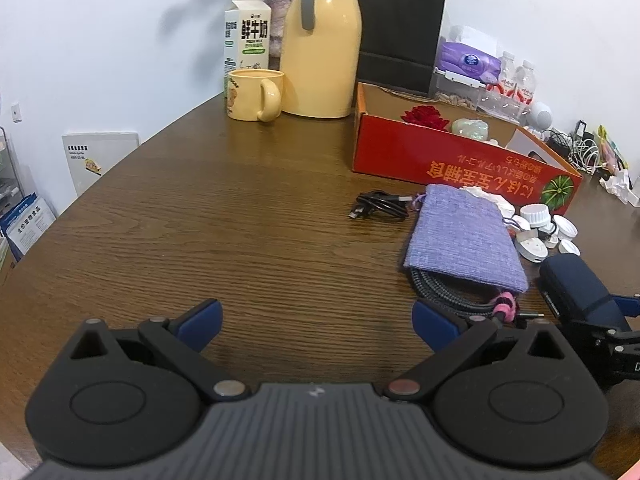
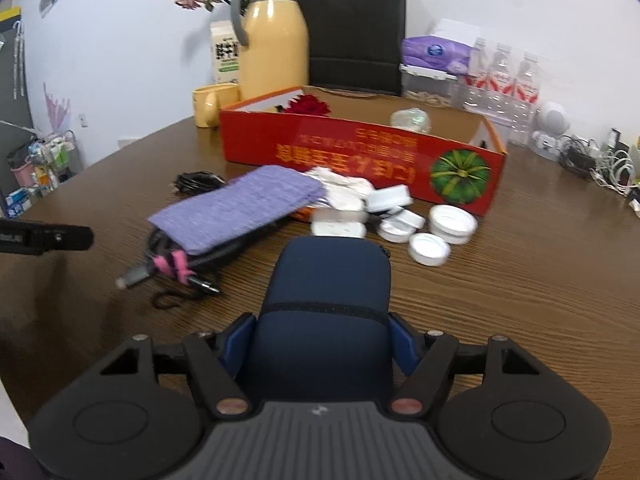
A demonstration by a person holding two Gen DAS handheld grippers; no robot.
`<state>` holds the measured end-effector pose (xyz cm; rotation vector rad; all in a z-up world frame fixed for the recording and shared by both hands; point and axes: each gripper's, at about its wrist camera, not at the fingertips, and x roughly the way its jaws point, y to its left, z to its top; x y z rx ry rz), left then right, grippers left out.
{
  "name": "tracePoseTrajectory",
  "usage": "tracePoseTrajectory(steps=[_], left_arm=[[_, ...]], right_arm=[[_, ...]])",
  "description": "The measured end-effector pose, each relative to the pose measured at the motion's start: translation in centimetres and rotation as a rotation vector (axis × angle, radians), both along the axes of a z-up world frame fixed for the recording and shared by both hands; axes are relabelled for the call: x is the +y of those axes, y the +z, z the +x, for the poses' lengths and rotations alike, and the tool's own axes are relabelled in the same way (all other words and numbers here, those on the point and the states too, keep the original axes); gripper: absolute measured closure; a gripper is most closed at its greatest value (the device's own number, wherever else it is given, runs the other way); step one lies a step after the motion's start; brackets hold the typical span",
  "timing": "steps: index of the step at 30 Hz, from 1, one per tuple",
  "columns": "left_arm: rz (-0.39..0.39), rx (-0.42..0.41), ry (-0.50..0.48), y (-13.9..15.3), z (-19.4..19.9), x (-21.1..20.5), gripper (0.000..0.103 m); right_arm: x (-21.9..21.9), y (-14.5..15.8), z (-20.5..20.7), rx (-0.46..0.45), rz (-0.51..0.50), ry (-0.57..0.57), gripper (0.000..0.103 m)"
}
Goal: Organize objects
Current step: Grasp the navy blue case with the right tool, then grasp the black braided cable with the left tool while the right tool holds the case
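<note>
Navy zip case (image 2: 326, 308) sits between the blue pads (image 2: 240, 342) of the right gripper (image 2: 322, 346): pads pressed on both flanks, jaws partly closed, so it's gripped. Case is a rounded-corner pouch, dark blue fabric, black zipper seam running across it about halfway up, small black tab at the far right corner. Long axis runs straight along the fingers, away from the camera, rounded far end aimed at the pile of white parts and the red box behind it. Can't tell whether its underside touches the table (image 2: 540, 280) or is just off it. Right wrist view is motion-blurred in the mid-field.

Just past the case's far end: a white flat plug-like item (image 2: 338, 229), and right of it several white round lids (image 2: 454, 220), lying close together, some touching. Left of those, the purple knit pouch (image 2: 240, 208) lying flat, over a coiled braided cable (image 1: 448, 294) with a pink tie (image 2: 176, 264). Small black cable (image 1: 380, 205) bundled beyond the pouch, apart from it.

Red cardboard box (image 2: 360, 152) behind all that, open top, holding a red flower (image 2: 309, 105) and a pale lumpy item (image 2: 410, 118).

Left gripper (image 1: 318, 320): jaws spread wide, nothing between them, bare table (image 1: 240, 220) below. It's to the left of the pile, its right finger near the braided cable. From its view the case (image 1: 580, 288) is at far right in the other gripper.

Back row: yellow thermos jug (image 1: 320, 48), yellow mug (image 1: 256, 94), milk carton (image 1: 246, 32), black paper bag (image 1: 400, 28), purple wipes pack (image 1: 468, 60), water bottles (image 2: 504, 72).
</note>
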<state>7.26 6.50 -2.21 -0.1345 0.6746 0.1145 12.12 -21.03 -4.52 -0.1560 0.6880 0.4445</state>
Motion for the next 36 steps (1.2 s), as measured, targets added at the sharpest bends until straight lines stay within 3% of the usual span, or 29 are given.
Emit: tracePoseTrajectory(steps=[6, 21, 28, 36], left_arm=[[0.013, -0.004, -0.039, 0.3, 0.2, -1.3, 0.000], [-0.002, 0.037, -0.198, 0.0, 2.9, -6.1, 0.000], [-0.049, 0.103, -0.180, -1.0, 5.4, -7.5, 0.000], [0.002, 0.108, -0.146, -1.3, 7.1, -9.4, 0.000]], right_arm=[[0.2, -0.4, 0.8, -0.004, 0.002, -0.012, 0.028], [-1.3, -0.7, 1.9, -0.028, 0.035, -0.025, 0.035], [-1.3, -0.8, 1.8, -0.031, 0.037, -0.028, 0.035], [-1.4, -0.9, 1.4, -0.042, 0.045, -0.037, 0.035]])
